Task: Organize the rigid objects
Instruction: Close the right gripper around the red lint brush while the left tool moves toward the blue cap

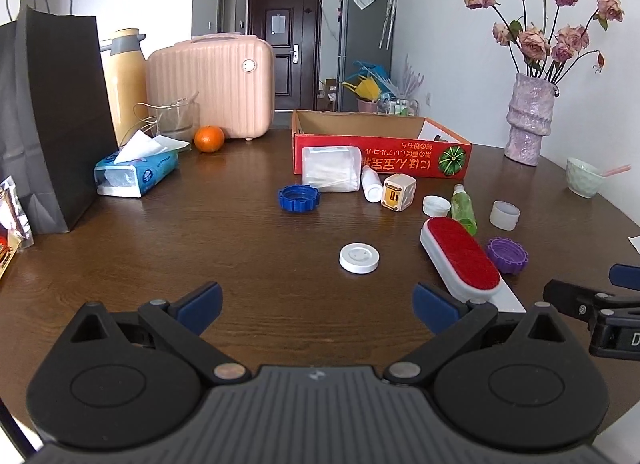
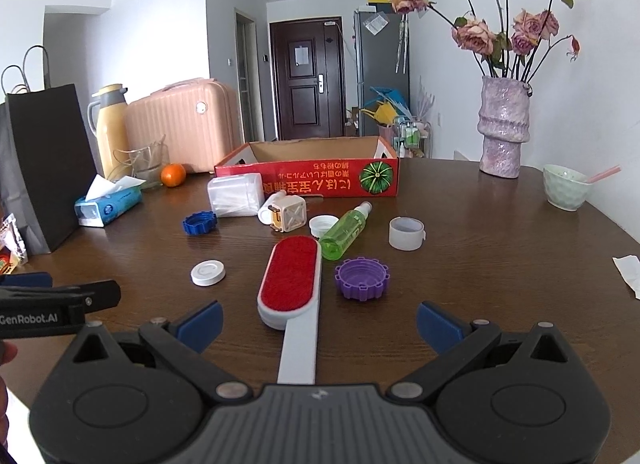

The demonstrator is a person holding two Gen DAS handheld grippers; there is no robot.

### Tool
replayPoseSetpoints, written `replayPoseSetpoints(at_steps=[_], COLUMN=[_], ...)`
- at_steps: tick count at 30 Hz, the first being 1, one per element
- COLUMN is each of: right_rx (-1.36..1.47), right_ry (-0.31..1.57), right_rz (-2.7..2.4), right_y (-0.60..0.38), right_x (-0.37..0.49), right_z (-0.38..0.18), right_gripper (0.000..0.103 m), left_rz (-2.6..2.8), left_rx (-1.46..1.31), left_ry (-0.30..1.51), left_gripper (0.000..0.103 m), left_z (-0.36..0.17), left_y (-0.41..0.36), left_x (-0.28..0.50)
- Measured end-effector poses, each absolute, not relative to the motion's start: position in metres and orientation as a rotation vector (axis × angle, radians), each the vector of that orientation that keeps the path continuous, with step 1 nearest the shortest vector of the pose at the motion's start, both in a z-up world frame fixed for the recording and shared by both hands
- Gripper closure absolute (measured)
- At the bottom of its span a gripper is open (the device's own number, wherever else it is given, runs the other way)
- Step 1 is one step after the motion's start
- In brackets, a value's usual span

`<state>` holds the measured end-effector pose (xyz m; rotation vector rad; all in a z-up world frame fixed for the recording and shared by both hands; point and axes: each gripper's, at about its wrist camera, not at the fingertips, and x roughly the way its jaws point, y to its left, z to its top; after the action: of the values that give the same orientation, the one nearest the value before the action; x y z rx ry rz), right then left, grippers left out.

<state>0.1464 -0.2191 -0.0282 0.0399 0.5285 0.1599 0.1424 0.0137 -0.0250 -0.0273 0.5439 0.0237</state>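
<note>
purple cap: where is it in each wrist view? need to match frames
Left wrist: the purple cap sits right of centre, just right of the red lint brush.
Right wrist: the purple cap sits near centre, again just right of the red lint brush, below the green bottle.
Shared landmark: the red cardboard box behind the clutter.

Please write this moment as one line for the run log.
left gripper: jaws open, empty | right gripper: jaws open, lint brush handle between them, ungripped | red cardboard box: interior not visible | stage: nothing picked yet

Home: fridge [image 1: 366, 43], entry door [image 1: 285, 47], suitcase [image 1: 212, 83]
</note>
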Motion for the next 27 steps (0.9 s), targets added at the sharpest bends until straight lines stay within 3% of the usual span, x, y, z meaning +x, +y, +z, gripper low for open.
replayPoseSetpoints(at_steps=[18, 27], right_rx=[0.022, -0.012], right_ry=[0.620, 0.678], right_rz=[0.206, 0.257], right_y=[-0.200, -0.180], right_x=[0.214, 0.241], right_z=[-0.044, -0.054], right_gripper=[0.001, 0.008], left_rz=[0.033, 0.062], left_rx=[-0.023, -0.030], left_ry=[0.613, 0.645], left_gripper=[0.000, 0.000], left_z=[-0.037, -0.046], left_y=[0.020, 0.036], left_x=[0.207, 0.232])
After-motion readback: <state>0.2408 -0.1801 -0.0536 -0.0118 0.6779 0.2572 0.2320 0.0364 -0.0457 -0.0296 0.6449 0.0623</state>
